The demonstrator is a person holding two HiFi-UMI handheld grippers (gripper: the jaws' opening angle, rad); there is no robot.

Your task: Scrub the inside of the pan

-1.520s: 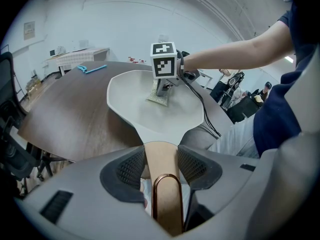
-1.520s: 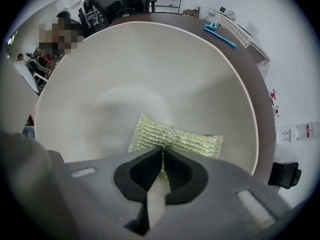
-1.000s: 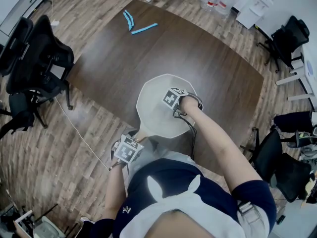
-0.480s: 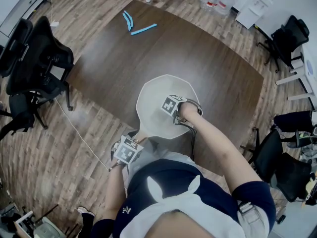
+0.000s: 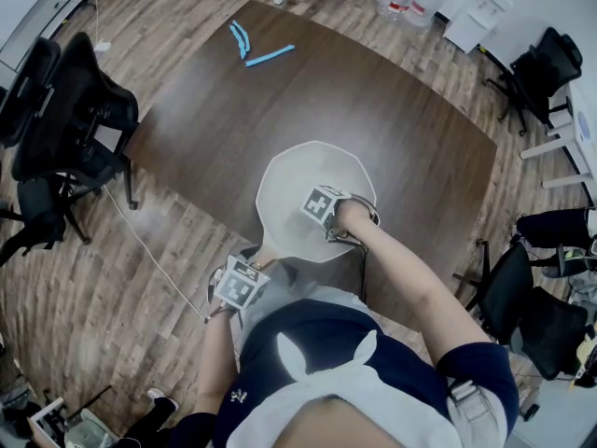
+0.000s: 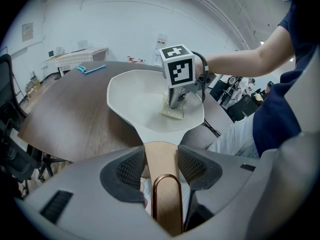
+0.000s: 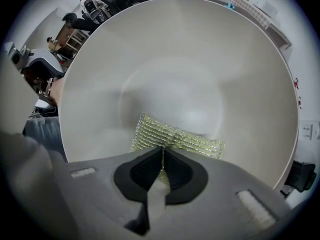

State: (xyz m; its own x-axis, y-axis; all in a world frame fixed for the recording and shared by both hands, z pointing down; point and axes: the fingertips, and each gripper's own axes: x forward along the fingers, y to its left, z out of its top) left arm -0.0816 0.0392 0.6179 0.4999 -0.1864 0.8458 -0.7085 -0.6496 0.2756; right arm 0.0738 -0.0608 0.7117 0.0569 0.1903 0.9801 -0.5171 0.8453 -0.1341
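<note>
Right gripper view: right gripper [image 7: 162, 153] clenched on the evidently soft scouring pad [image 7: 192, 140]; left gripper [image 6: 161, 168] clamps the rigid, likely slippery pan [image 6: 142, 96] by its handle [image 6: 160, 151].

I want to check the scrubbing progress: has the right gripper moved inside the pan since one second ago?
Yes. In the head view, the right gripper slid across the pan toward its handle.
</note>
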